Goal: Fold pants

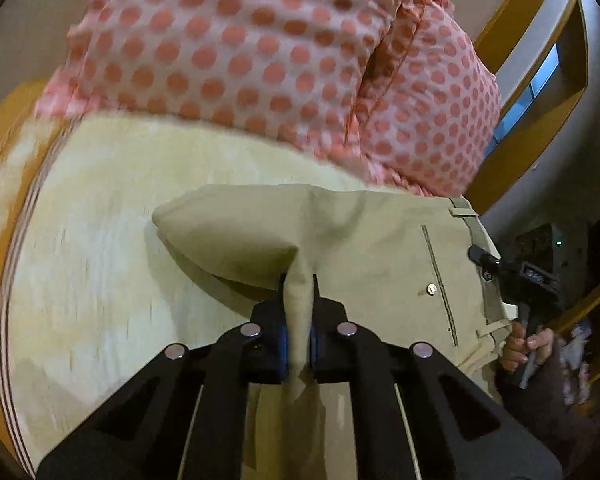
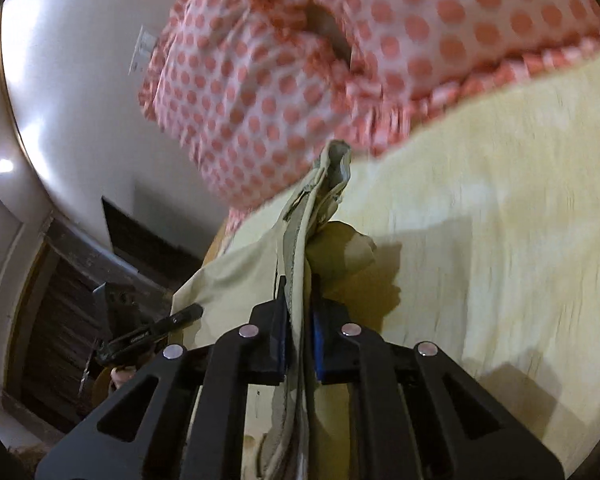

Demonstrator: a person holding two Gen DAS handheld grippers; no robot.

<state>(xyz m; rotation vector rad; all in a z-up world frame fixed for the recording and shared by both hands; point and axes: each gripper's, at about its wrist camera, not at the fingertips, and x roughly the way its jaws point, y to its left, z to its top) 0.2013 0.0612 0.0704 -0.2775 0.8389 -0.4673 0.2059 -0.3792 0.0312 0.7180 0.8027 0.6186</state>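
Observation:
Khaki pants (image 1: 380,240) lie on a pale yellow bedsheet (image 1: 120,220), back pocket with a button facing up. My left gripper (image 1: 299,284) is shut on a pinched fold of the pants fabric, which rises between the jaws. My right gripper (image 2: 298,288) is shut on the waistband edge of the pants (image 2: 300,232), which runs forward between its jaws. The right gripper also shows in the left wrist view (image 1: 488,260) at the pants' waistband, held by a hand. The left gripper shows in the right wrist view (image 2: 188,312) at the left.
A large pink pillow with coral dots (image 1: 280,60) lies at the far side of the bed, close behind the pants; it also shows in the right wrist view (image 2: 340,60). A wooden frame (image 1: 540,100) and dark furniture (image 2: 80,300) stand beside the bed.

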